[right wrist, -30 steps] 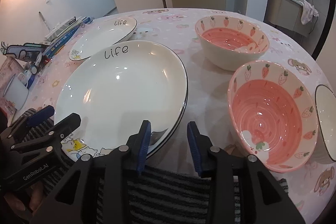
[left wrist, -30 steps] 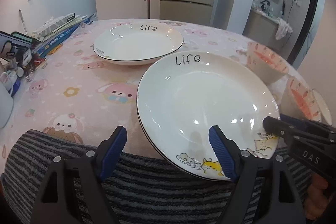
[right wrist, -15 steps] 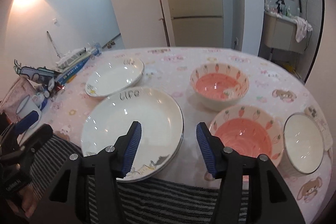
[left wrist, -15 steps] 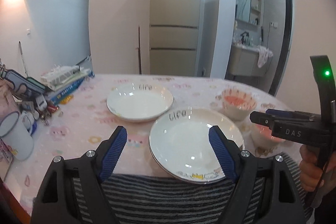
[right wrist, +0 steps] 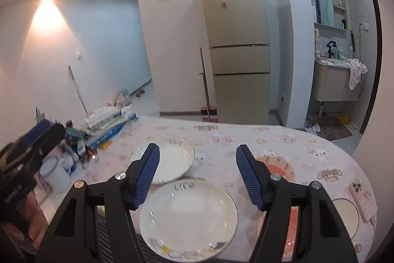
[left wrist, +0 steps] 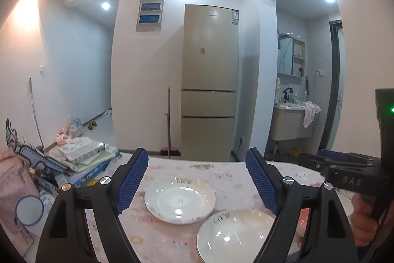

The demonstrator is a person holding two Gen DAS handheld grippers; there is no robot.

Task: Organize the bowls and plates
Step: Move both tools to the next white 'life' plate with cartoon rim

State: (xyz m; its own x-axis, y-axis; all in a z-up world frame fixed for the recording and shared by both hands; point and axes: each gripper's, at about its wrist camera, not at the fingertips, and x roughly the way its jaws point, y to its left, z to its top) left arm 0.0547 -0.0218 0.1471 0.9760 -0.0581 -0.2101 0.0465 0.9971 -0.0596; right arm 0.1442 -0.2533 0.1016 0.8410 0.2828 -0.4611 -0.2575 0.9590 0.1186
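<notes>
Plates: I see two round, glossy white plates with thin dark rims and "Life" lettering on the pink cartoon-print tablecloth (right wrist: 283, 139). The near plate (right wrist: 188, 216) overhangs the table's near edge above a striped grey cloth (right wrist: 110, 233); the far plate (right wrist: 170, 159) lies just behind it toward the left edge, their rims touching or overlapping.
Bowls: pink-lined carrot bowl (right wrist: 278, 168) sits toward the right edge, mostly behind my right finger; a second pink bowl and a small white one (right wrist: 344, 216) lie nearer me.
Left gripper (left wrist: 197, 179): ribbed blue pads (left wrist: 131, 181) stand wide apart, nothing between them.
Right gripper (right wrist: 197, 174): jaws are opening, only air between them.
Clutter: stacked boxes (left wrist: 83, 157) and an enamel mug (right wrist: 55, 174) crowd the left edge; a phone (right wrist: 363, 199) lies at the right.
Change: a second ago both cameras hung low over the near plate; now both look from higher, showing the beige fridge (left wrist: 209, 83) and ceiling lights.
</notes>
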